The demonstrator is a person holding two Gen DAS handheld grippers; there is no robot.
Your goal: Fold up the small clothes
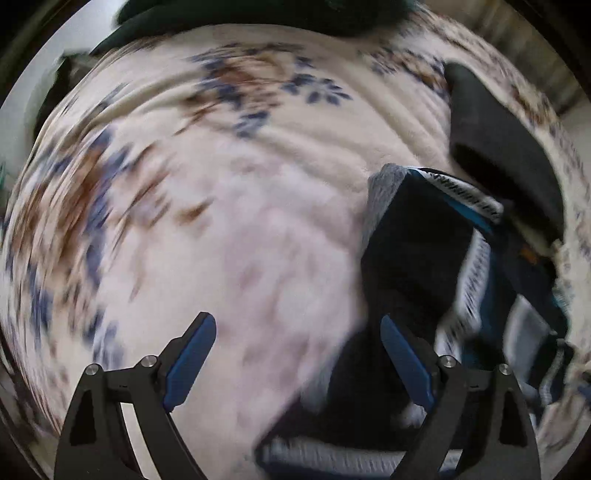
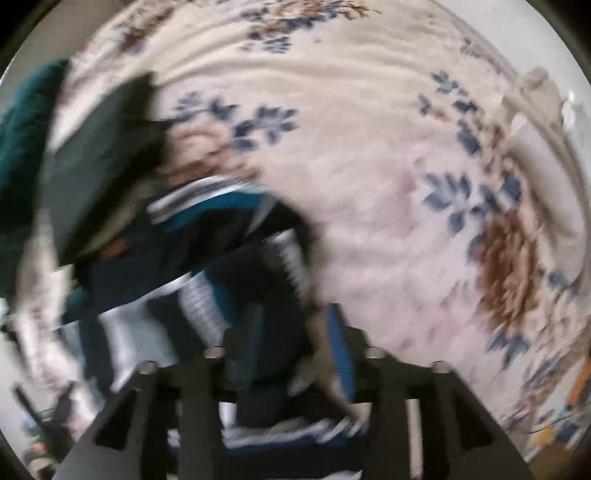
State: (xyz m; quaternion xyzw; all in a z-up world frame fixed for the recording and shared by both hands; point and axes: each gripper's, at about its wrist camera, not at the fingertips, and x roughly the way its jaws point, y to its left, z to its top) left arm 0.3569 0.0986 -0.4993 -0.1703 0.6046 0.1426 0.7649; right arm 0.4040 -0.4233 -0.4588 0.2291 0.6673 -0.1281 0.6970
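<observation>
A heap of small clothes [image 1: 417,258], navy and teal with white striped trim, lies on a cream floral blanket [image 1: 221,221]. The left gripper [image 1: 295,319] points down with its jaws wide open over the blanket. Its right finger [image 1: 406,362] is at the heap's near edge, and a dark corner of cloth reaches in between the fingers. In the blurred right wrist view the same heap [image 2: 207,258] lies at the left. The right gripper [image 2: 295,308] stands partly open over it, with navy cloth between the fingers and a pale gap beside the right pad [image 2: 341,350].
A dark grey folded piece [image 1: 498,147] lies behind the heap and shows again as a grey slab [image 2: 103,155]. A dark green cloth [image 1: 258,14] sits at the blanket's far side. Bare blanket [image 2: 406,184] stretches right of the heap.
</observation>
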